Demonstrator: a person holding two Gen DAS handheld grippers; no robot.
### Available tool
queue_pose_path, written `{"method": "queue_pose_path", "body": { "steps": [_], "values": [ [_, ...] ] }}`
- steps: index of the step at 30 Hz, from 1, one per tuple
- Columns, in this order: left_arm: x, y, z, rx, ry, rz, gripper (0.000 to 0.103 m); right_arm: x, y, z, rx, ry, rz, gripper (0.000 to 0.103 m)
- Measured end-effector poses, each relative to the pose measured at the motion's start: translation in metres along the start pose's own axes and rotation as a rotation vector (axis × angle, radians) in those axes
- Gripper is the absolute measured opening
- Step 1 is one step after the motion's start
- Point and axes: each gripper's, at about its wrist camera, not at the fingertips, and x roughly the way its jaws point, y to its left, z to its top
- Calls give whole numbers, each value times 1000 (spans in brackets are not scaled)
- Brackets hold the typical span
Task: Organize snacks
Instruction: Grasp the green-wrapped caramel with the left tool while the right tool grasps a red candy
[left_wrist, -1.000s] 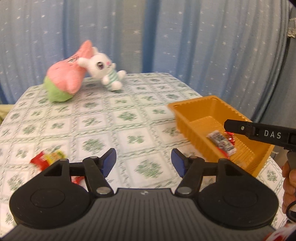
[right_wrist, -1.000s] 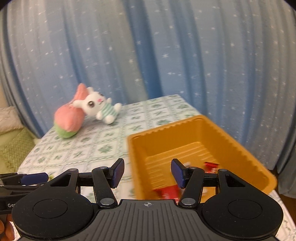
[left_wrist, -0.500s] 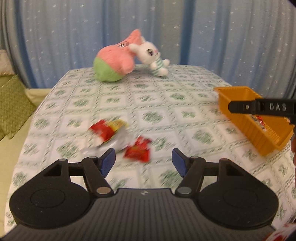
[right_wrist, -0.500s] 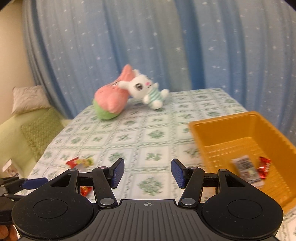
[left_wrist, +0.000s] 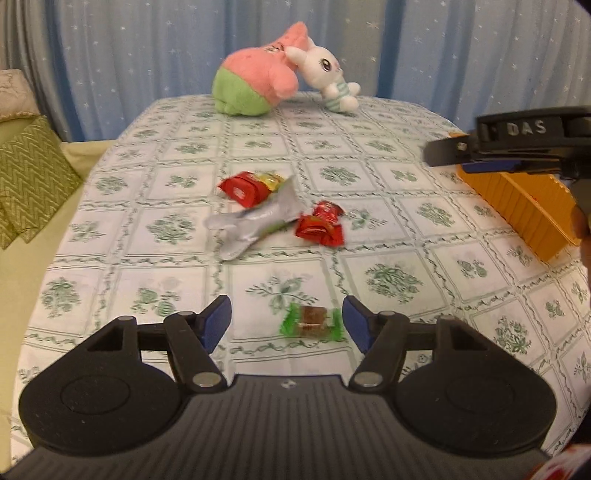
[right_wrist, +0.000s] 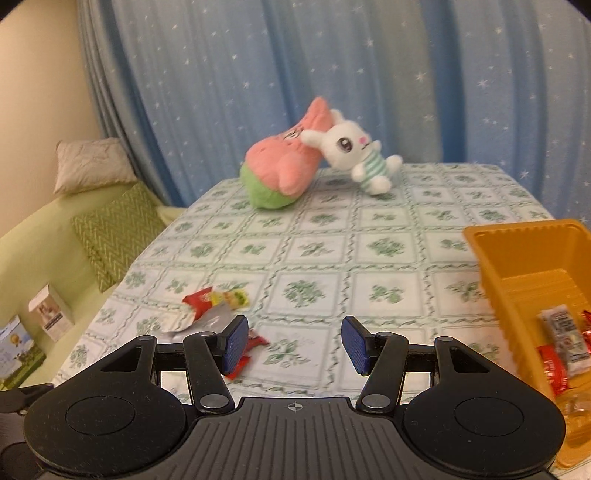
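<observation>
Both claws swung from tray (right_wrist: 517, 251) toward loose snacks; left claw (left_wrist: 287, 325) released over green candy (left_wrist: 310, 322); right claw (right_wrist: 291, 341) released, empty.

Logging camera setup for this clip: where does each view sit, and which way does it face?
Left wrist: on the left tool, angled down at loose snacks on the table; the right tool and a hand edge show at right.
Right wrist: on the right tool, looking across the table with the orange tray at right.
Shared: plush toys, snacks, tray, blue curtain.
</observation>
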Motion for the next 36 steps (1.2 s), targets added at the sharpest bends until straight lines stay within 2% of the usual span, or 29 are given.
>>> {"method": "queue_pose_path", "body": {
  "steps": [3, 6, 13, 22, 29, 32, 36],
  "values": [
    [8, -11, 2, 47, 15, -11, 57, 3, 4, -2, -18, 7, 8, 56],
    [17, -19, 1, 80, 41, -17, 45, 3, 3, -3, -22, 13, 7, 56],
    [28, -20, -8, 88, 68, 1, 43, 0, -9, -2, 15, 14, -9, 56],
    [29, -17, -6, 68, 55, 13, 23, 2, -5, -3, -1, 27, 6, 56],
    [24, -6, 6, 52, 55, 24, 22, 12, 0, -8, -33, 60, 19, 56],
    [20, 2, 19, 63, 48, 40, 22, 22, 7, -13, -69, 89, 60, 56],
    [19, 9, 32, 96, 56, 24, 22, 39, 19, -18, -135, 122, 138, 56]
  ]
}}
